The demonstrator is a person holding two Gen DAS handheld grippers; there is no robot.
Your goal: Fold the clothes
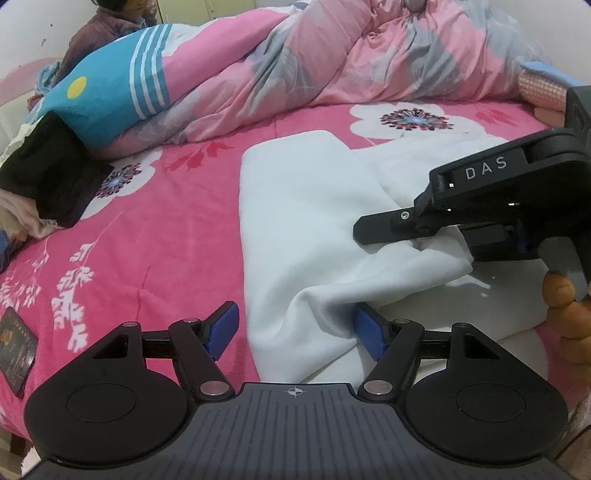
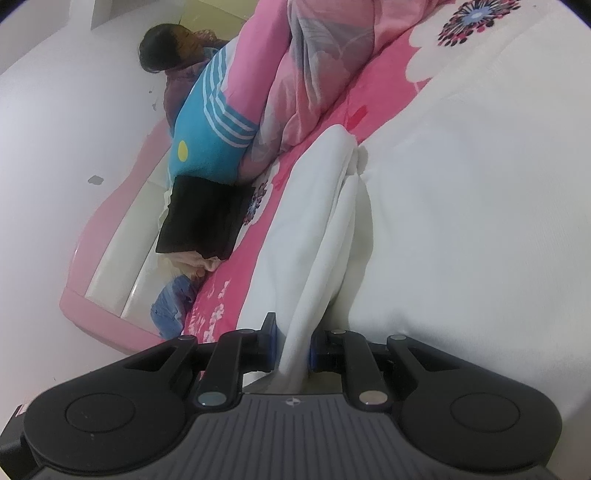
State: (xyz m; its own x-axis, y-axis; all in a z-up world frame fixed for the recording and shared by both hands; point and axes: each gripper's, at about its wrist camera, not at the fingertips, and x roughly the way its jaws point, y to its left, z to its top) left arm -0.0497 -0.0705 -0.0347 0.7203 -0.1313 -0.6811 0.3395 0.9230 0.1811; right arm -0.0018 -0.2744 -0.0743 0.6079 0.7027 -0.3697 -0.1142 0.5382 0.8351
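A white garment (image 1: 303, 206) lies partly folded on the pink flowered bed sheet (image 1: 166, 240). My left gripper (image 1: 295, 332) hangs low over its near edge, open, blue pads wide apart. A raised fold of the cloth sits between them and hides part of the right pad (image 1: 369, 332); the left pad (image 1: 221, 328) is clear of the cloth. My right gripper (image 1: 369, 230) comes in from the right, held by a hand (image 1: 565, 306). In the right wrist view the right gripper (image 2: 293, 347) is shut on a gathered strip of the white garment (image 2: 321, 221), which stretches away from it.
A crumpled pink and grey quilt (image 1: 295, 66) and a blue striped pillow (image 1: 110, 92) fill the far side of the bed. Folded black clothing (image 1: 48, 173) lies on a pile at the left edge. A person (image 1: 103, 26) sits beyond. A dark card (image 1: 14, 350) lies near left.
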